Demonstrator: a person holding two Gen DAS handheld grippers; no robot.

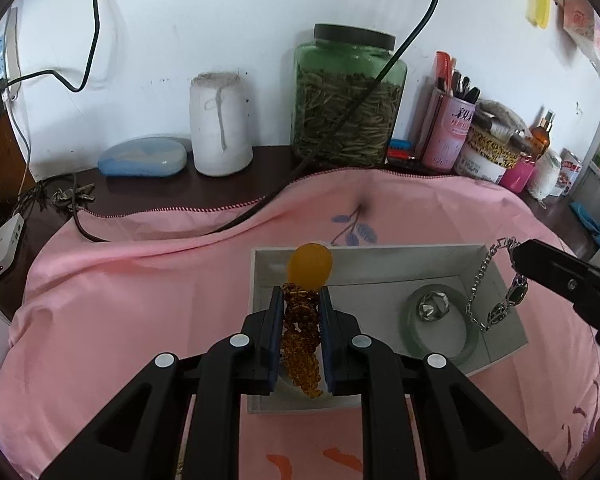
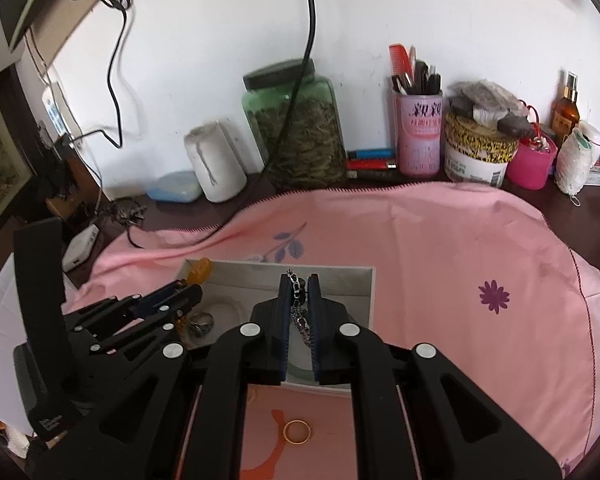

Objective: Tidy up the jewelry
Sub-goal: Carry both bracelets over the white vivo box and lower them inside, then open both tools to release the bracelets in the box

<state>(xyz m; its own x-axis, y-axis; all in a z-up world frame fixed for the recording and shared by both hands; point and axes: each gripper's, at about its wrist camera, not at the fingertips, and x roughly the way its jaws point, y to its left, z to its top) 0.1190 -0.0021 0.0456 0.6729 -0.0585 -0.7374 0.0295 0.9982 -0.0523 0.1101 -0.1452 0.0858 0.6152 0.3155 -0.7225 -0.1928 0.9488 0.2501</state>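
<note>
Left wrist, amber necklace [image 1: 302, 332] between fingers [image 1: 277, 312]

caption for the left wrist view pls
Left gripper holds an amber bead necklace over the white box; right gripper dangles a silver chain.

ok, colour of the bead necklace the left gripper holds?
Amber beaded necklace with a translucent orange pendant; clearest in left wrist view.

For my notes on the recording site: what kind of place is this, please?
Probably a home, a dresser or desk top against a wall. A jar of dried leaves, a pink cup with combs and pens and a perfume-like bottle stand behind a pink cloth.
</note>
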